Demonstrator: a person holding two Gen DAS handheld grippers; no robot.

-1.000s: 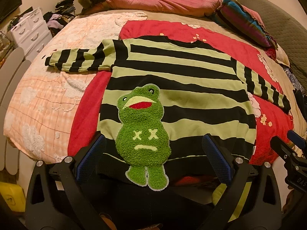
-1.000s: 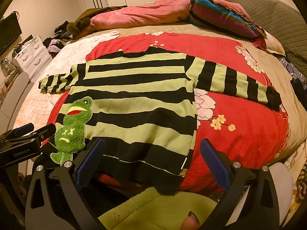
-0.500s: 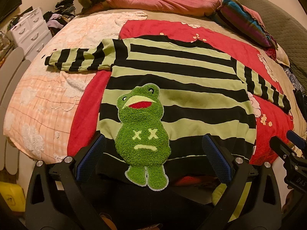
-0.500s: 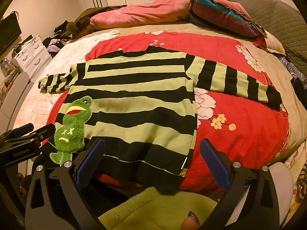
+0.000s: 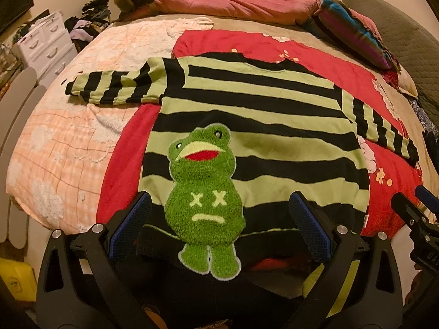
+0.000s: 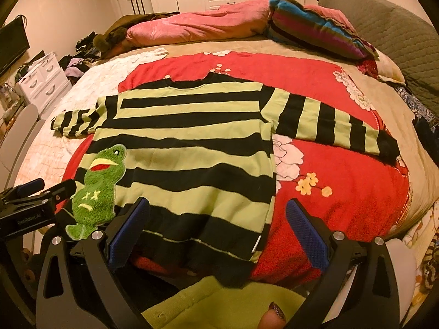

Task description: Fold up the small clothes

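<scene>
Green-and-black striped knit sweater with a fuzzy green frog patch (image 5: 252, 126) spread flat, front up, on the red floral blanket (image 6: 343, 181) in the middle of the bed (image 5: 55, 142). Hem right at the near edge of the bed, hanging a bit over it; neckline pointing to the far edge where the pink quilt (image 5: 236, 2) and striped pillow (image 6: 315, 33) are piled. Both sleeves stretched straight out sideways, one reaching onto the peach checked cover (image 5: 49, 126) toward the left edge, the other lying across the red blanket toward the right edge. Frog patch (image 5: 204, 192) sitting low on the chest, feet dangling past the hem.

Progress-wise: basically zero folds yet. Looks laid out and smoothed, ready to go, nothing more. Still to do, by my guess: sleeves in, sides in, bottom up.

Left gripper (image 5: 219, 219) hovering just off the near edge over the hem, jaws spread wide either side of the frog, gripping nothing. Right gripper (image 6: 216, 224) same deal, wide apart above the hem's right corner, empty. Not touching fabric, as far as can be told.

White drawer unit (image 6: 41, 79) and a clothes heap off beyond the left edge, not involved.
</scene>
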